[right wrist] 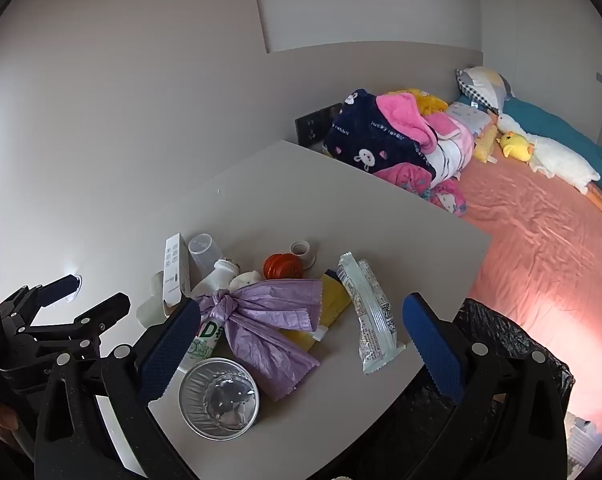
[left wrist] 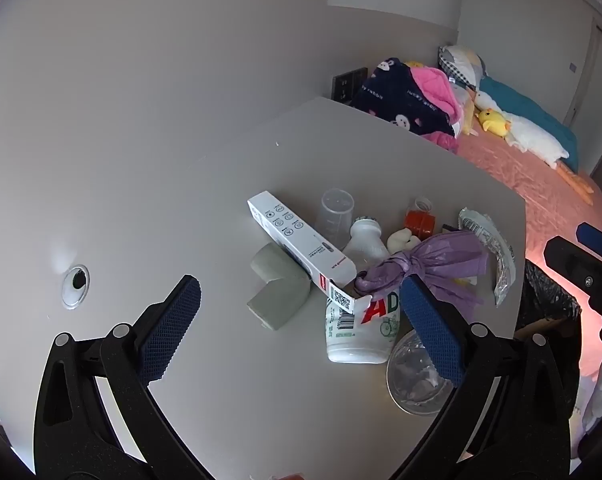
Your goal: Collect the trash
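Grey tabletop (right wrist: 341,208) holds piled trash; both claws, left (left wrist: 301,328) and right (right wrist: 301,344), gape empty; purple bag (right wrist: 269,320) half hides the bottle (left wrist: 361,332).

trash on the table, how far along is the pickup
Nothing looks collected yet. The purple bag, white wrapper, foil cup, white bottle, long white box and smaller bits all lie on the table. In hand: nothing; the left gripper and right gripper hover open above the pile. Left: moving it all to the black-lined bin at the table's edge.

Trash pile (right wrist: 269,312) on white table (right wrist: 301,200)
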`<state>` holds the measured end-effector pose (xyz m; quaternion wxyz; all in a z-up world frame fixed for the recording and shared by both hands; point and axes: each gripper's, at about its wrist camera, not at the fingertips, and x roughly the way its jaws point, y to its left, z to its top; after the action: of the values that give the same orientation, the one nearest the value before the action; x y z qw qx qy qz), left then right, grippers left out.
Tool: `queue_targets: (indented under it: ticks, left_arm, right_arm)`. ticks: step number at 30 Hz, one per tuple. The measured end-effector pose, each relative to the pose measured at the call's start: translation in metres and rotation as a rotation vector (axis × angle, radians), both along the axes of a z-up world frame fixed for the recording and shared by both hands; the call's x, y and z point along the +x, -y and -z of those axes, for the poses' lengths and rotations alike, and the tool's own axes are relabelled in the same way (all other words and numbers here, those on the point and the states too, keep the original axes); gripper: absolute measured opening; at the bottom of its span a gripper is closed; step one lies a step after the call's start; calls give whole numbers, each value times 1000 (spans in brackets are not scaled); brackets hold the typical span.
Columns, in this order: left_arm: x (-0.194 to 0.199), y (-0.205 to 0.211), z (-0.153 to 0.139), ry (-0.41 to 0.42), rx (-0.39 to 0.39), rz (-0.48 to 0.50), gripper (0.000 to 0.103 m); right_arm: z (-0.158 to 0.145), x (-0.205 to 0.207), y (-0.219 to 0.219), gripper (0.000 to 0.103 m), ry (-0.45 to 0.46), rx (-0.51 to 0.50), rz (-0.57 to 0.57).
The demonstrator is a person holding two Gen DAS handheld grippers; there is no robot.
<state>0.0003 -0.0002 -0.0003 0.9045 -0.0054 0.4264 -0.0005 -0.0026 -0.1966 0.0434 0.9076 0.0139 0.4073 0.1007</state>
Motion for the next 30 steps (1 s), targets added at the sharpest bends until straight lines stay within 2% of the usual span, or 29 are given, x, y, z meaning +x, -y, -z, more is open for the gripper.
queue_targets:
  ticks: [30]
  left_arm:
    - [-4,3,-2,17,-6,13,97]
  right_arm:
    - [-2,-3,-1,100,-9,-8,5]
